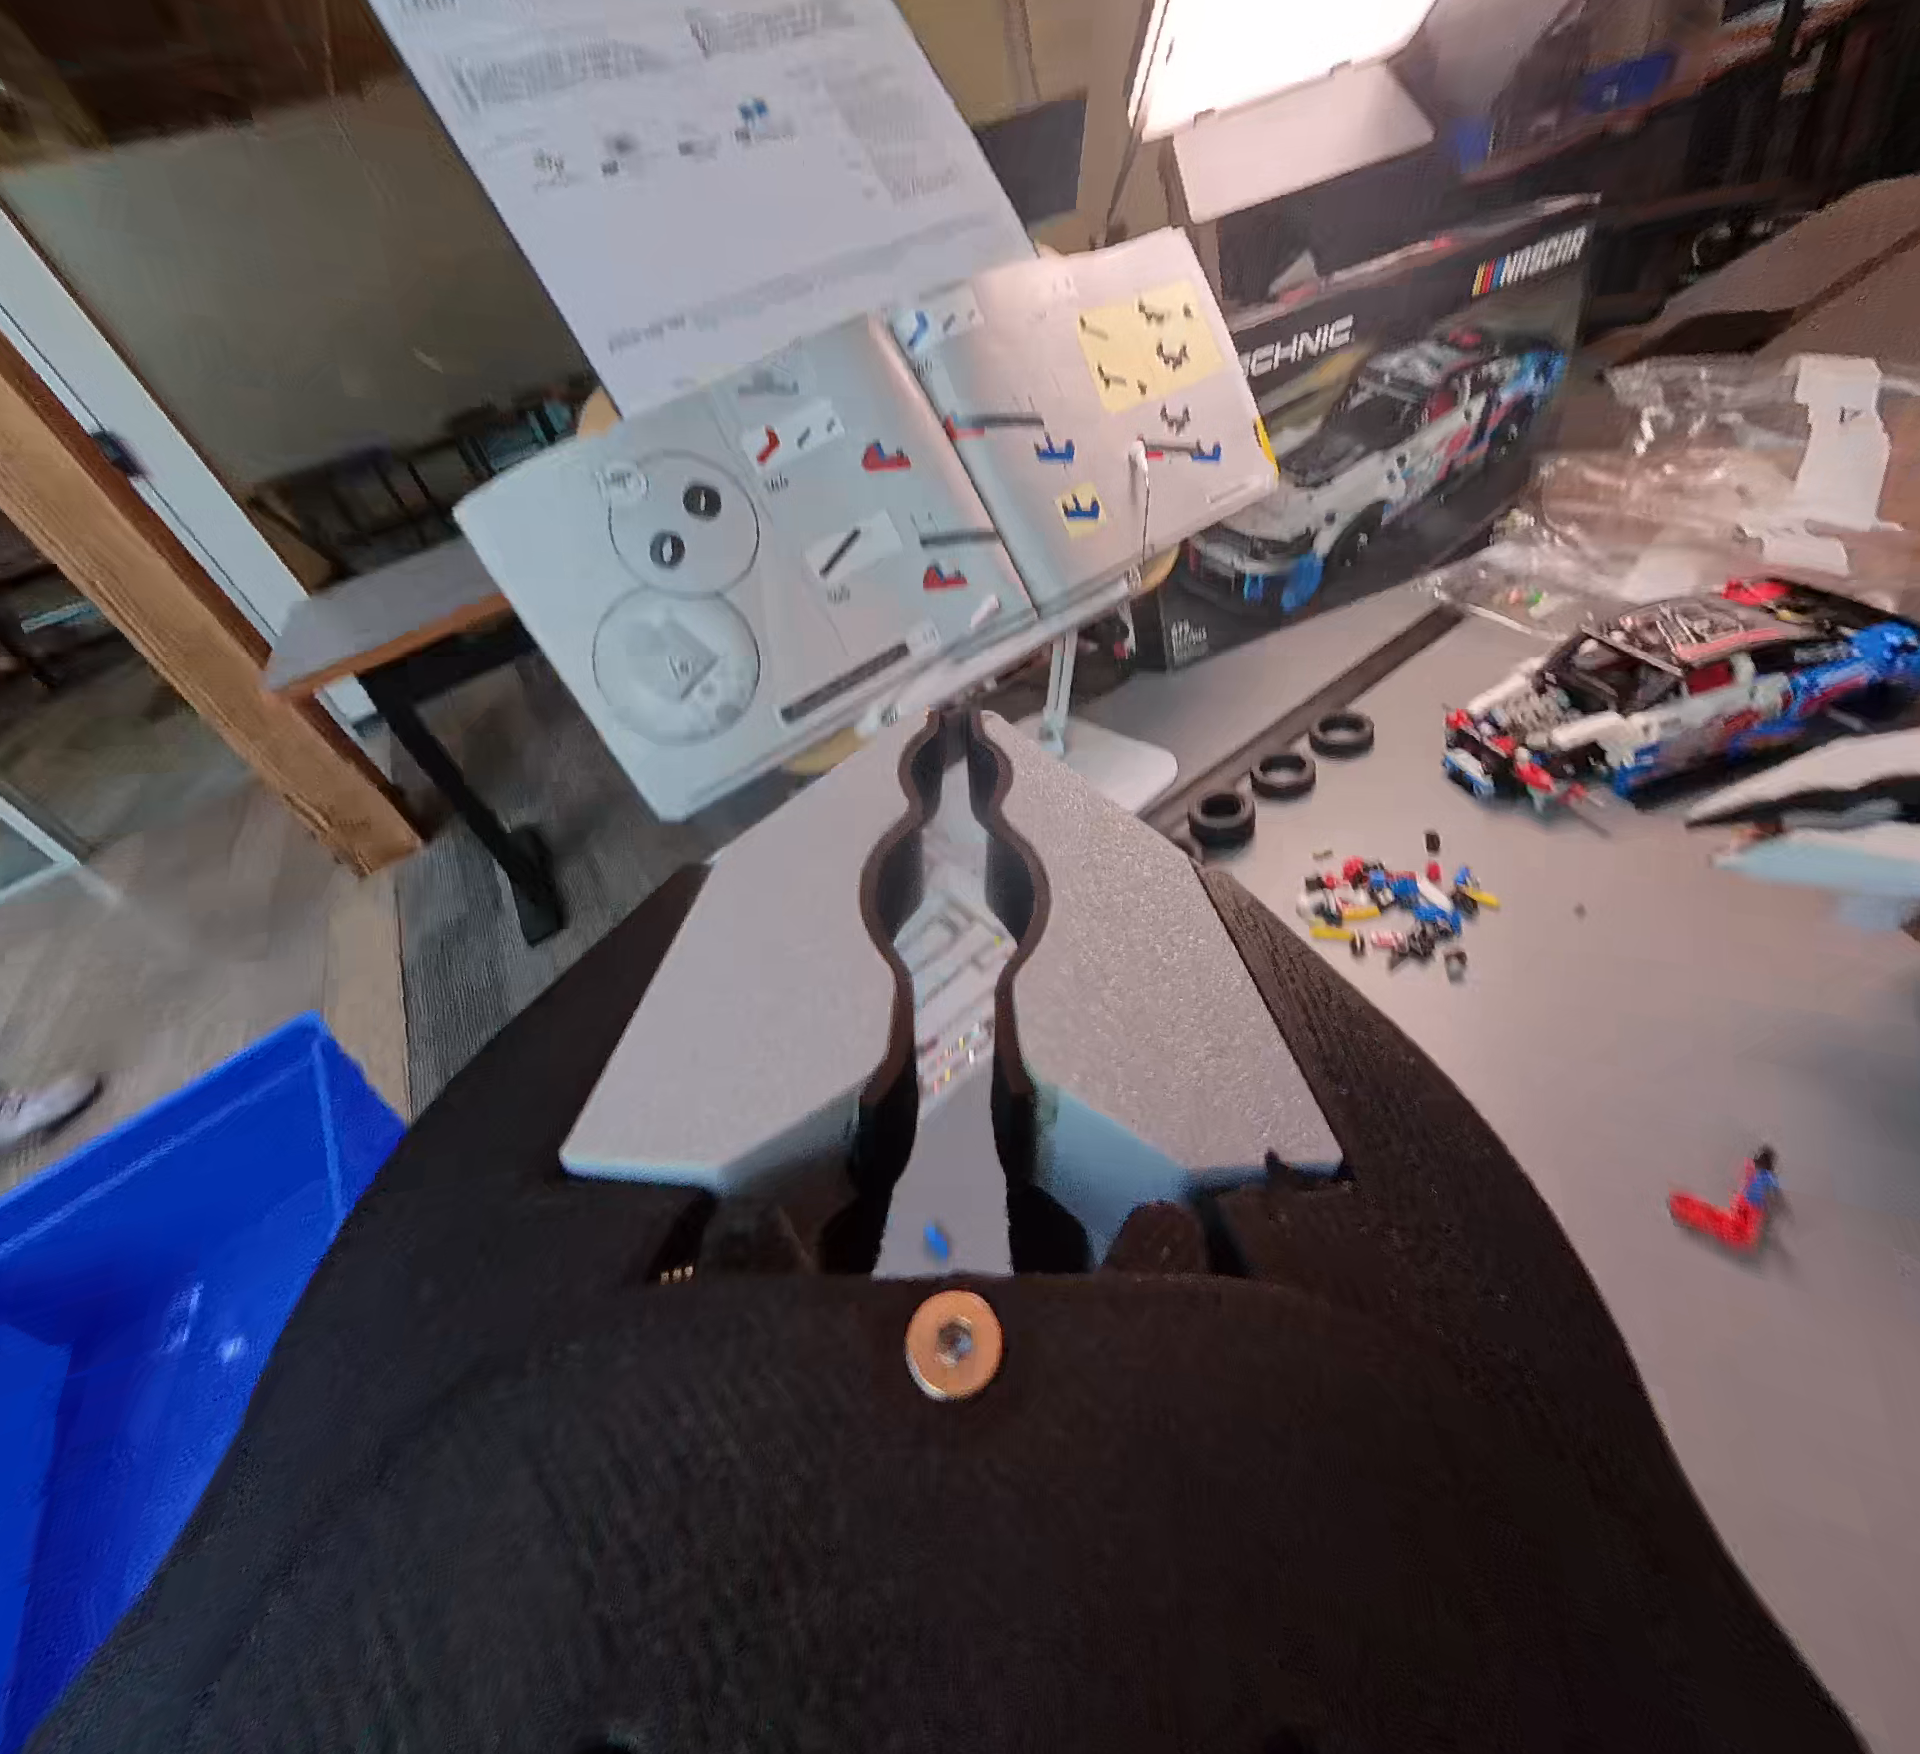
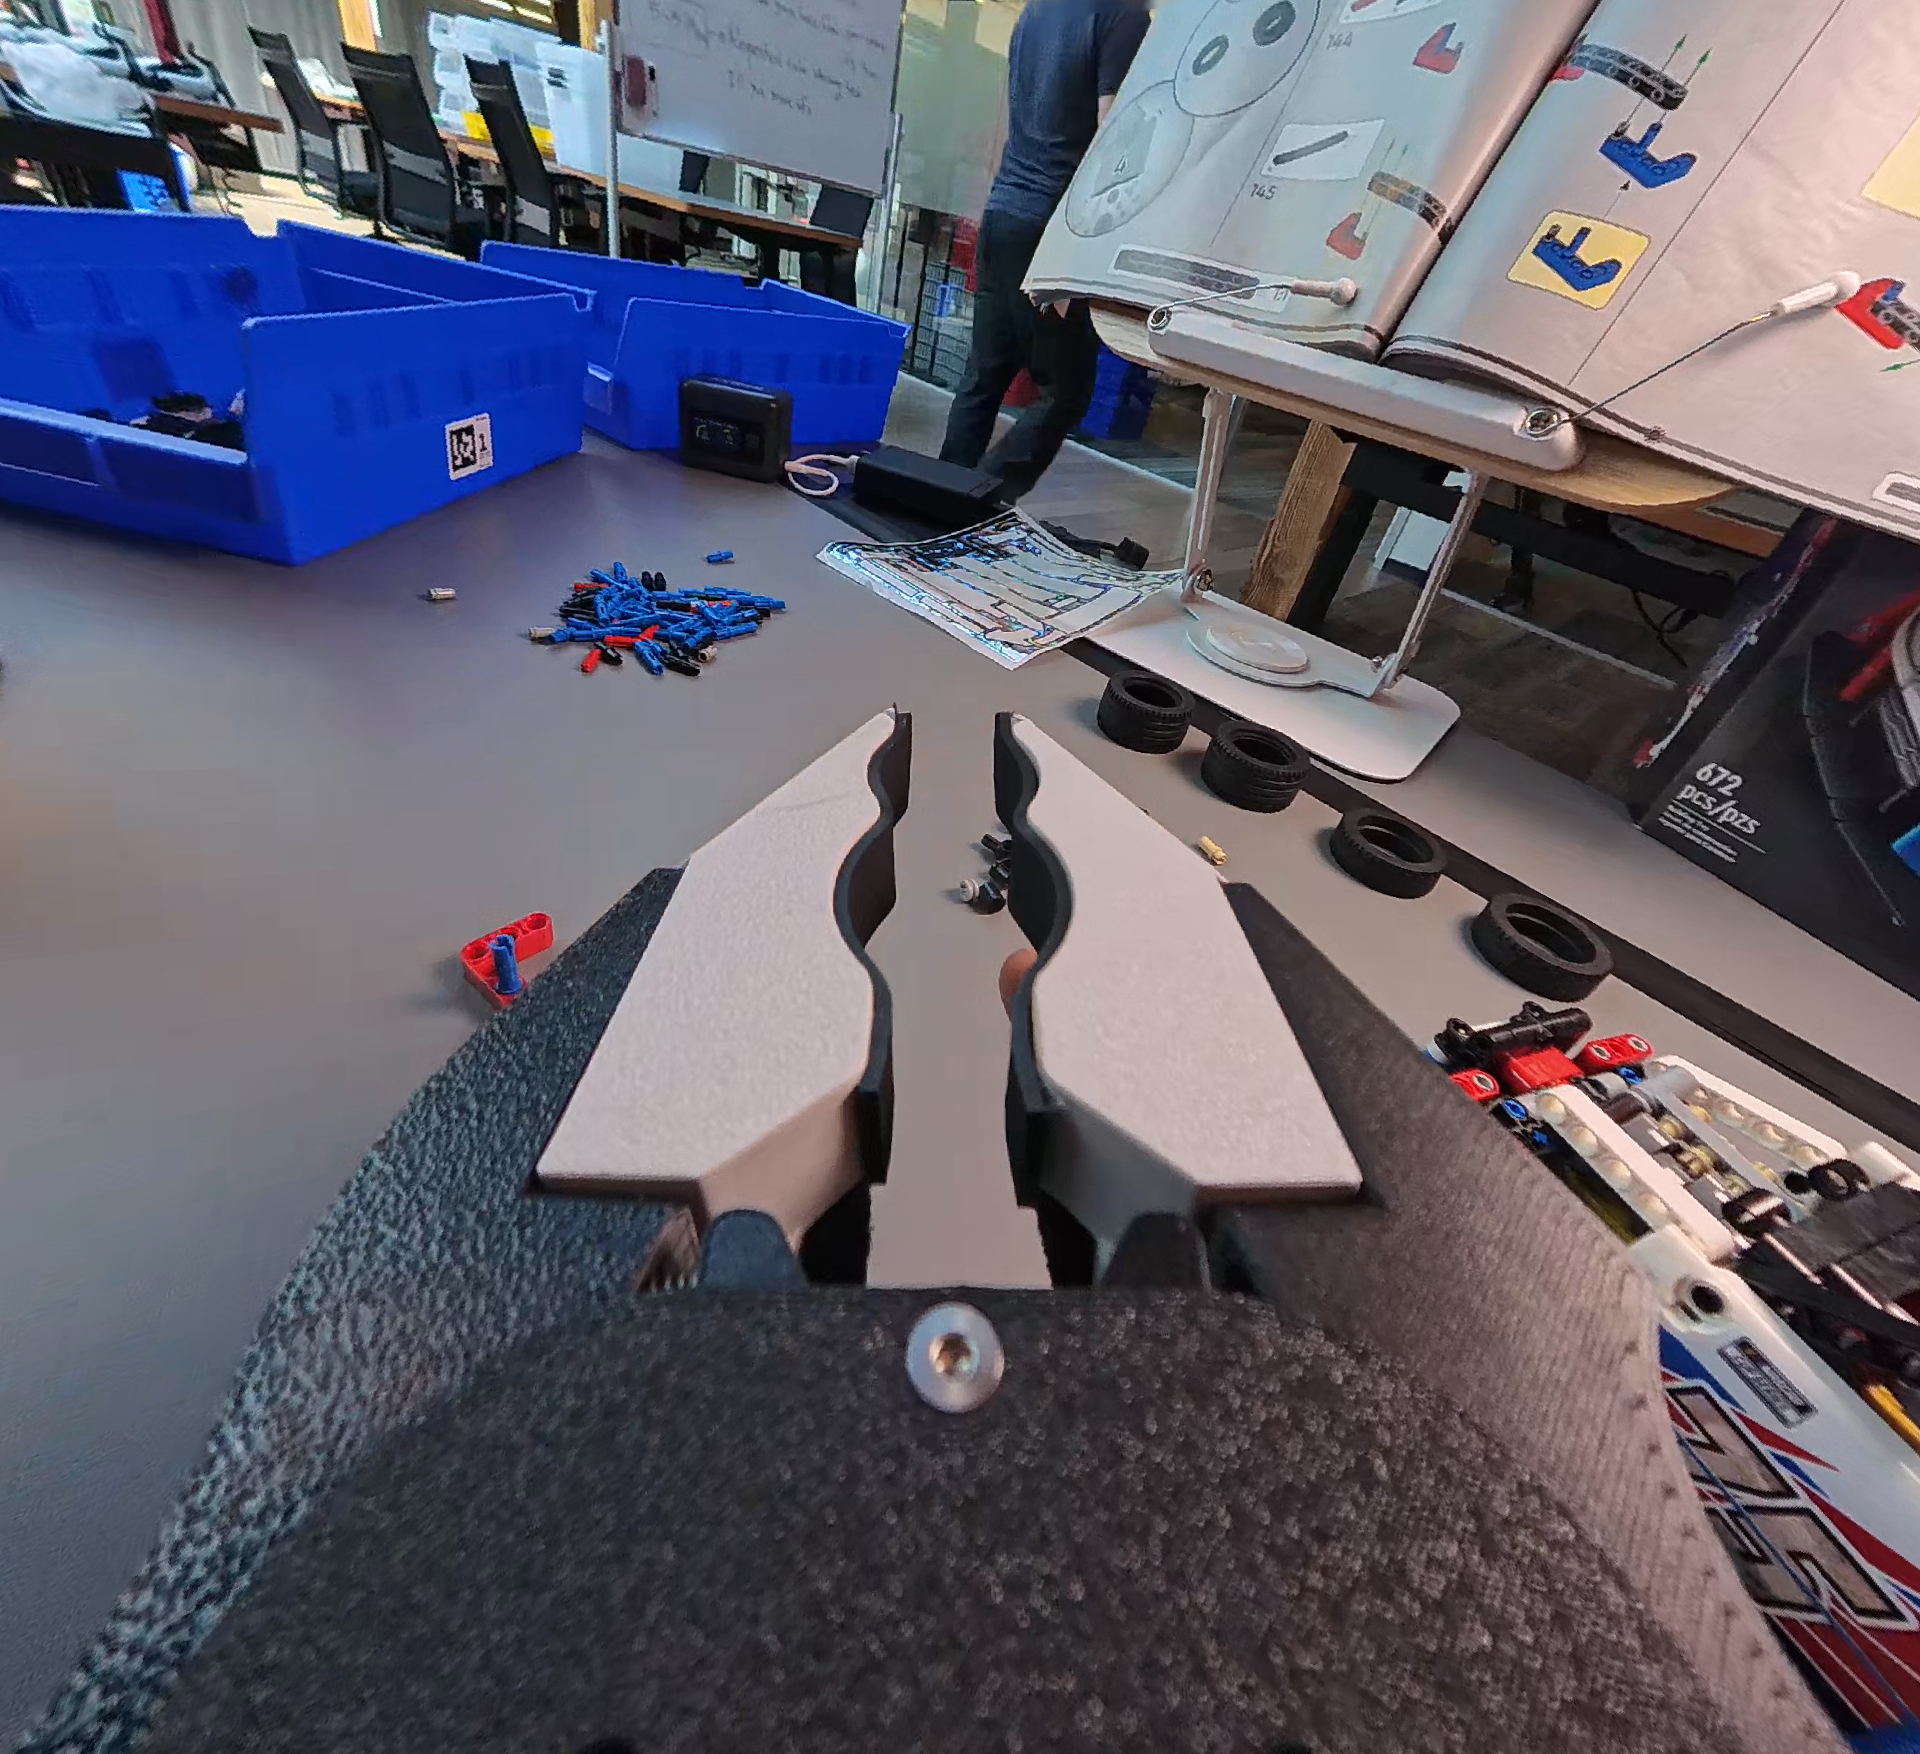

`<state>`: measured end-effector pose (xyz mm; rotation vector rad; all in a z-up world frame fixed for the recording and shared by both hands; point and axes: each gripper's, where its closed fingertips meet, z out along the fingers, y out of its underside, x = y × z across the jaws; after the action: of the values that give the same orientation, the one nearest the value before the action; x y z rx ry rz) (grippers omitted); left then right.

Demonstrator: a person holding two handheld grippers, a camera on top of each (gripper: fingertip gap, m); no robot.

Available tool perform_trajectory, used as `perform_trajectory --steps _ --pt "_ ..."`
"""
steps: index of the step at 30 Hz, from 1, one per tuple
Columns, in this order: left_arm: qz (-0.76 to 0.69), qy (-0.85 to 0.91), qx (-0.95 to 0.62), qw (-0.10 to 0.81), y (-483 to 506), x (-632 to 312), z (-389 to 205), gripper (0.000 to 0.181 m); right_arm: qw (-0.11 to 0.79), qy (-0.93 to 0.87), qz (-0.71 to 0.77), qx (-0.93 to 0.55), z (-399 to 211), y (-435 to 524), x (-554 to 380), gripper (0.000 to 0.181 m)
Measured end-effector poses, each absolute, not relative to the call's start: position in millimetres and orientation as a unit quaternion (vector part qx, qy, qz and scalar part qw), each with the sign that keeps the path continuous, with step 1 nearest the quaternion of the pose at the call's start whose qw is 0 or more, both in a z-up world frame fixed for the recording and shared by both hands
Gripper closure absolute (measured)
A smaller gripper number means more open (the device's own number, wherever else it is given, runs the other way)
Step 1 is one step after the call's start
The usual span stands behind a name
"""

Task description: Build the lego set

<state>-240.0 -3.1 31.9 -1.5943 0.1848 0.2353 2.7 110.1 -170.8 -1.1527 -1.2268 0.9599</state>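
My left gripper [image 1: 956, 728] is held up off the grey table [image 1: 1558, 1133] and points at the open instruction booklet [image 1: 862, 541] on its stand; its jaws are shut with nothing between them. My right gripper [image 2: 953, 717] is low over the table with its jaws a little apart and empty. A few small black pieces [image 2: 987, 873] lie on the table between its fingers. A red angled piece with a blue pin [image 2: 506, 958] lies to its left and also shows in the left wrist view [image 1: 1720, 1211]. The partly built car [image 2: 1714, 1237] sits at its right.
Several black tyres [image 2: 1252, 764] line the table's strip. A pile of blue, black and red pins [image 2: 655, 618], a sticker sheet [image 2: 997, 582], blue bins [image 2: 312, 374] and the set box [image 2: 1787, 769] stand around. Loose mixed pieces [image 1: 1392, 904] lie near the car [image 1: 1683, 696]. A person [image 2: 1039, 198] stands behind. One gripper's finger ends stand about 35 centimetres off the other's. The partly built car [image 2: 1714, 1237] lies around 20 centimetres away from my right fingertips. Look for it in the left wrist view [image 1: 1616, 720] too.
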Motion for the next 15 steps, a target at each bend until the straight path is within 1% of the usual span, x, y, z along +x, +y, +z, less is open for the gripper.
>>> perform_trajectory --steps 3,6,8,10,13,15 --pt "0.096 0.066 -0.779 0.616 -58.4 -257.0 -14.0 0.171 0.565 -0.526 0.404 -0.491 -173.4 109.3 1.8 0.167" --pt "0.144 0.034 -0.837 0.527 -122.3 -298.8 -61.5 0.167 0.565 -0.53 0.4 -0.49 -174.8 108.6 1.7 0.167" --pt "0.171 -0.014 -0.88 0.442 -165.2 -335.5 -95.5 0.161 0.563 -0.532 0.398 -0.491 -176.8 108.4 1.0 0.167" --pt "0.166 -0.045 -0.92 0.351 -201.8 -361.1 -130.9 0.16 0.556 -0.538 0.394 -0.496 -181.9 107.8 -1.2 0.167" --pt "0.156 -0.036 -0.96 0.231 -238.1 -382.9 -176.3 0.16 0.554 -0.545 0.387 -0.496 -185.8 105.9 -3.7 0.167" --pt "0.148 -0.017 -0.973 0.174 -249.8 -390.8 -195.4 0.16 0.556 -0.548 0.38 -0.496 -187.6 105.5 -3.8 0.167"
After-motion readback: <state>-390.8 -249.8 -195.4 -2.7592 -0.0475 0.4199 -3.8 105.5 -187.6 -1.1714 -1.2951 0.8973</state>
